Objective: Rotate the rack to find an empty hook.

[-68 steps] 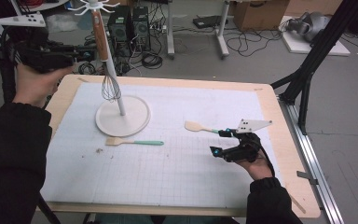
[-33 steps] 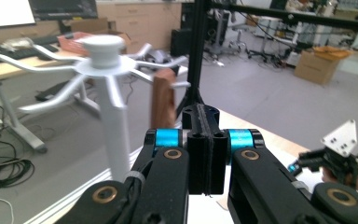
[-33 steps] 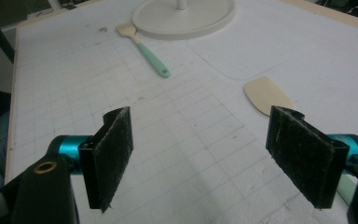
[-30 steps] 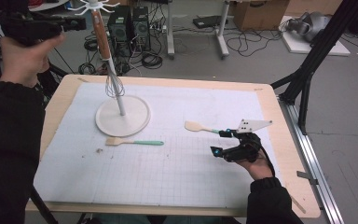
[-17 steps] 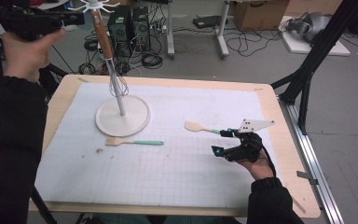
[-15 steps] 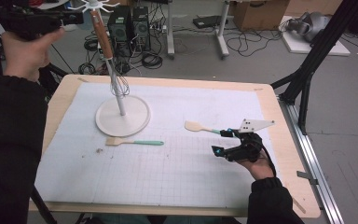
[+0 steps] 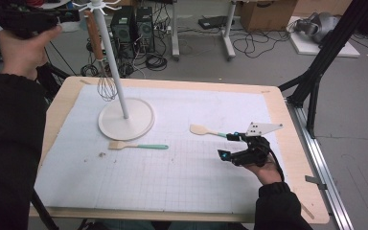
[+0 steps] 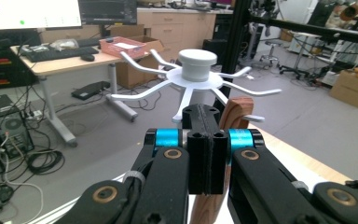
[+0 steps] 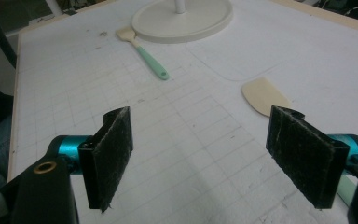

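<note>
A white hook rack (image 7: 112, 62) stands on a round base (image 7: 126, 120) at the table's back left. A whisk hangs from it, its wooden handle (image 7: 94, 28) up and its wires (image 7: 106, 86) down. My left gripper (image 7: 75, 15) is held high beside the rack's top, jaws shut with nothing between them. In the left gripper view the left gripper (image 8: 207, 140) has the rack's hooks (image 8: 196, 70) and the whisk handle (image 8: 237, 109) just behind it. My right gripper (image 7: 228, 145) rests open on the mat beside a cream spatula (image 7: 201, 129). The right gripper (image 9: 209, 158) has that spatula's blade (image 9: 263, 95) ahead of its right jaw.
A small brush-like spatula with a teal handle (image 7: 139, 145) lies on the white grid mat in front of the base, and in the right gripper view the teal-handled spatula (image 9: 144, 49) lies before the base (image 9: 182, 21). Computers, cables and black stand legs (image 7: 316, 81) surround the table.
My left hand has lifted its gripper from the table's left edge up to the rack's top and moved it right toward the hooks. The right gripper has stayed put.
</note>
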Demonstrator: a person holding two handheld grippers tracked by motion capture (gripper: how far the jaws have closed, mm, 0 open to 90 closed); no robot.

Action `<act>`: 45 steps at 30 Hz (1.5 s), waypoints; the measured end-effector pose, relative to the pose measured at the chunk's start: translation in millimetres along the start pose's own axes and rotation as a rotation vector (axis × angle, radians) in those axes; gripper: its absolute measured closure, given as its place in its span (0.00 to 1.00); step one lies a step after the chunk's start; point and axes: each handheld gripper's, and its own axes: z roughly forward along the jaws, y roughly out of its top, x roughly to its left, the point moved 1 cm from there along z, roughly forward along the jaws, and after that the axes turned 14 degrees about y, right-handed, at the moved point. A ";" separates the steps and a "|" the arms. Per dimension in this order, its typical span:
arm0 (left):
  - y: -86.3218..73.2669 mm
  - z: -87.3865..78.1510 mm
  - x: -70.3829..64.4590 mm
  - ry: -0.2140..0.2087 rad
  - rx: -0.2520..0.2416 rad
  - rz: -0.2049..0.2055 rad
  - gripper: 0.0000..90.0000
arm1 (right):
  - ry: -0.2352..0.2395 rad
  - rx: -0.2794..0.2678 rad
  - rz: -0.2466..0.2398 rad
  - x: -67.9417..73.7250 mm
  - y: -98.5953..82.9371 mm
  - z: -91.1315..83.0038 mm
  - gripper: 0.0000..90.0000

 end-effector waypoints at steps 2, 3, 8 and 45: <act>0.5 0.5 1.3 0.004 0.002 -0.001 1.00 | 0.001 0.002 0.003 0.5 -0.1 -0.1 0.24; 0.8 0.2 1.9 0.004 0.004 0.002 1.00 | 0.001 0.002 0.003 0.4 -0.2 0.0 0.24; 1.2 -5.6 0.4 -0.008 0.000 0.005 1.00 | -0.001 0.003 0.005 0.0 -0.5 -0.3 0.24; -0.1 -10.1 -39.5 -0.006 -0.016 0.037 1.00 | -0.011 -0.004 -0.010 1.3 1.0 -2.6 0.24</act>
